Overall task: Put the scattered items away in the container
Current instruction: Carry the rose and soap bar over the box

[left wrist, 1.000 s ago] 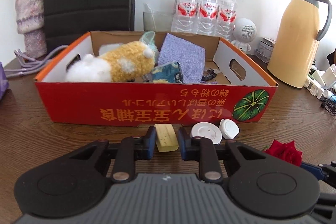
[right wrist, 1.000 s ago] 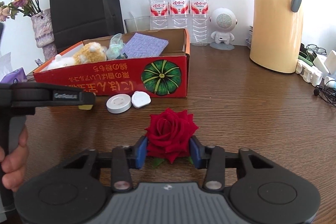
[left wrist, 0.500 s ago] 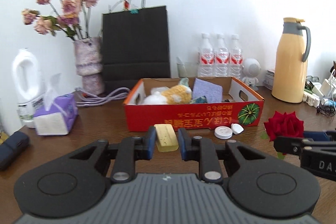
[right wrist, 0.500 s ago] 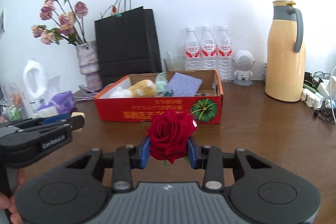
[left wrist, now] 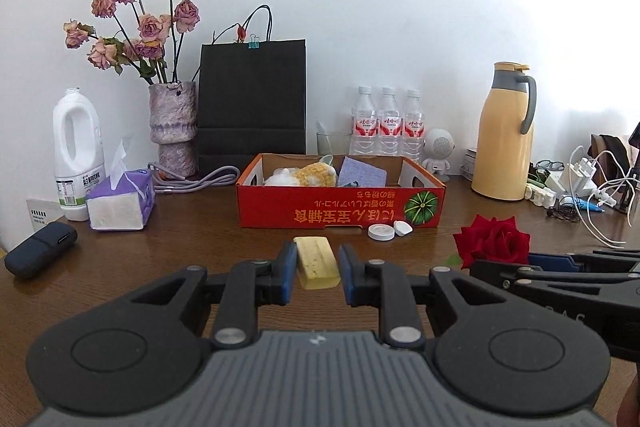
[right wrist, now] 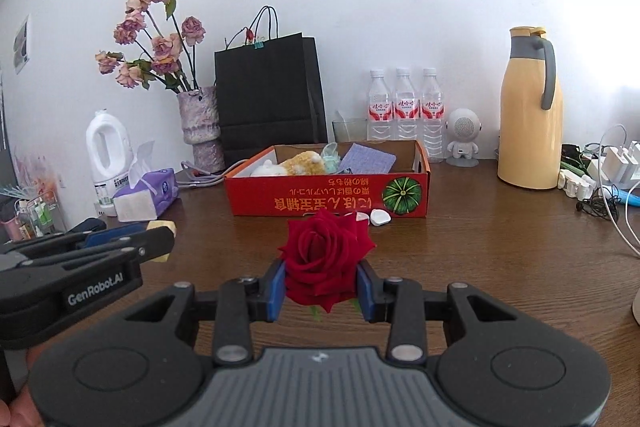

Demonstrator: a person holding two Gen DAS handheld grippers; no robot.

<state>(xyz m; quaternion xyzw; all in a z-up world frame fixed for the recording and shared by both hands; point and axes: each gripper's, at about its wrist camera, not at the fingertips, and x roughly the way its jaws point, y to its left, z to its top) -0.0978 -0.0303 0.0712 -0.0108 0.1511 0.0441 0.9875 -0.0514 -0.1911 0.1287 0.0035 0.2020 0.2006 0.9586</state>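
Worktop (left wrist: pixel 200 239) of dark wood, red cardboard box (left wrist: pixel 340 207) set near the wall. Left tool (left wrist: pixel 318 273) pinching a yellow sponge block (left wrist: pixel 316 261) between its blue pads, lifted clear of the wood. Right tool (right wrist: pixel 322 285) clamped on a red rose (right wrist: pixel 326 253) — bloom bulging above the pads, also off the surface. Both tools side by side in front of the box, well short of it. Inside the box: a yellow-and-white plush toy (left wrist: pixel 308 175) and a lilac cloth (left wrist: pixel 362 173) leaning on the far wall. Two small white discs (left wrist: pixel 390 230) lie on the wood just before the box front.
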